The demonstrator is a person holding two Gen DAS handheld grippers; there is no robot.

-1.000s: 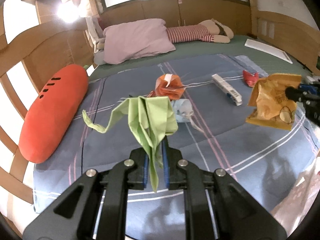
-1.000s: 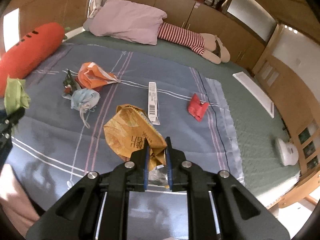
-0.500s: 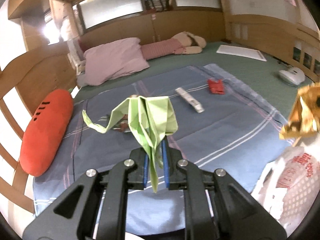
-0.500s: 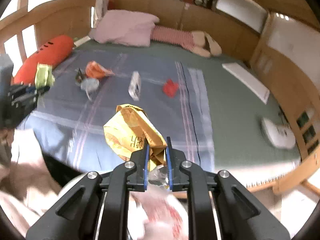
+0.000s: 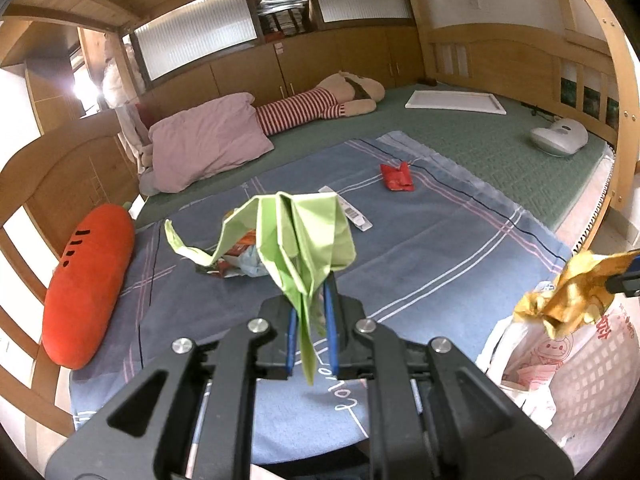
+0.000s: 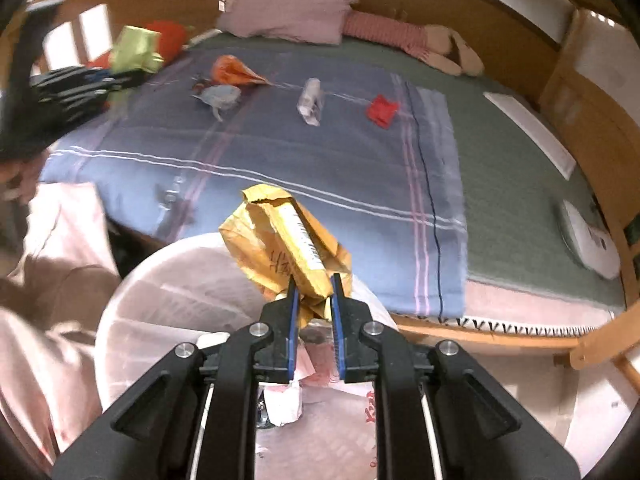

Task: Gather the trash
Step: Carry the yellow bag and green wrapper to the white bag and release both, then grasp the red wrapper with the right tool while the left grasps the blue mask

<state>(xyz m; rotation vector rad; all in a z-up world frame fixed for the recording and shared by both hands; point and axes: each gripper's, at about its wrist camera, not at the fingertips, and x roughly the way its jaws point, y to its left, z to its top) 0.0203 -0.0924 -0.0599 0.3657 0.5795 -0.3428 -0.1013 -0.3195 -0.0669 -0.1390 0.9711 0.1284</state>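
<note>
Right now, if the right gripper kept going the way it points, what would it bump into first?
Probably the white plastic bag. The right gripper, shut on the yellow snack wrapper, points down at the bag's open mouth, though depth is hard to judge.

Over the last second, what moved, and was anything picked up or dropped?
Both hands drew back from the blue plaid blanket. The right gripper carried its crumpled yellow snack bag from above the blanket to over the open white plastic trash bag. The left gripper stayed clamped on the green paper wrapper. Nothing was released; the other litter on the blanket lies as before.
</note>
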